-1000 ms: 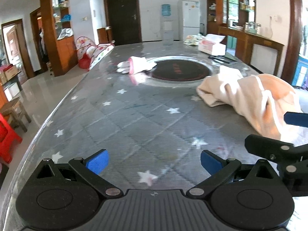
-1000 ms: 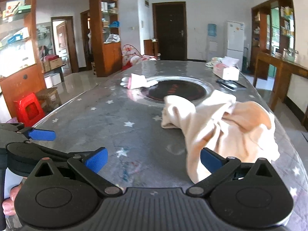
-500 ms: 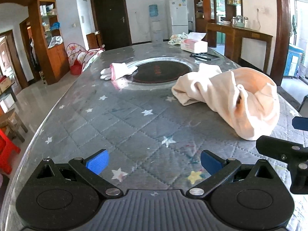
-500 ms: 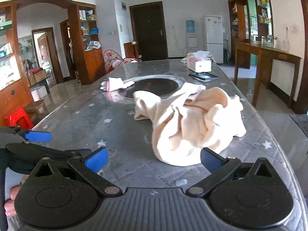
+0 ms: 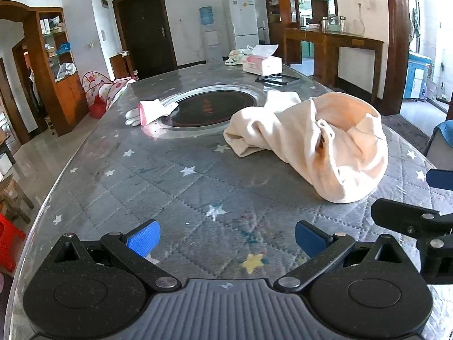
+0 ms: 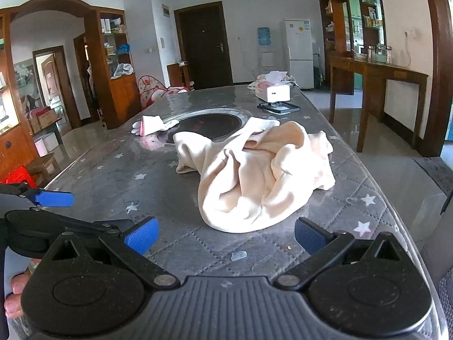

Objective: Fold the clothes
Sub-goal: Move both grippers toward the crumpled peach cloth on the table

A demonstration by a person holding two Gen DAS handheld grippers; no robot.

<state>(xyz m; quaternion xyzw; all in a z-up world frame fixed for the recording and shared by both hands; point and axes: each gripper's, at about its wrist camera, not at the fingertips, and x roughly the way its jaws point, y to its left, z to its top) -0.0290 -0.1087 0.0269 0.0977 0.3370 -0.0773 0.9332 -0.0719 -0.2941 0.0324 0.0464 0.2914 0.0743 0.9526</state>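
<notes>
Surface: one long table point(image 5: 158, 187), grey quilted cover with stars, round dark inset point(image 5: 209, 107) mid-length. Room: one dark door point(image 6: 203, 45), one white fridge point(image 6: 297, 51), wooden shelving.

One cream garment point(image 6: 254, 175), crumpled, lies ahead of my right claw point(image 6: 225, 235) and ahead-right of my left claw point(image 5: 226, 238), touching neither. Both claws spread apart, empty.

Also: one glove point(image 5: 150, 110), one tissue box point(image 5: 262, 63).

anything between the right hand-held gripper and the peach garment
Nothing: in the right wrist view only bare grey quilted table cover separates the right hand-held gripper from the peach garment.
</notes>
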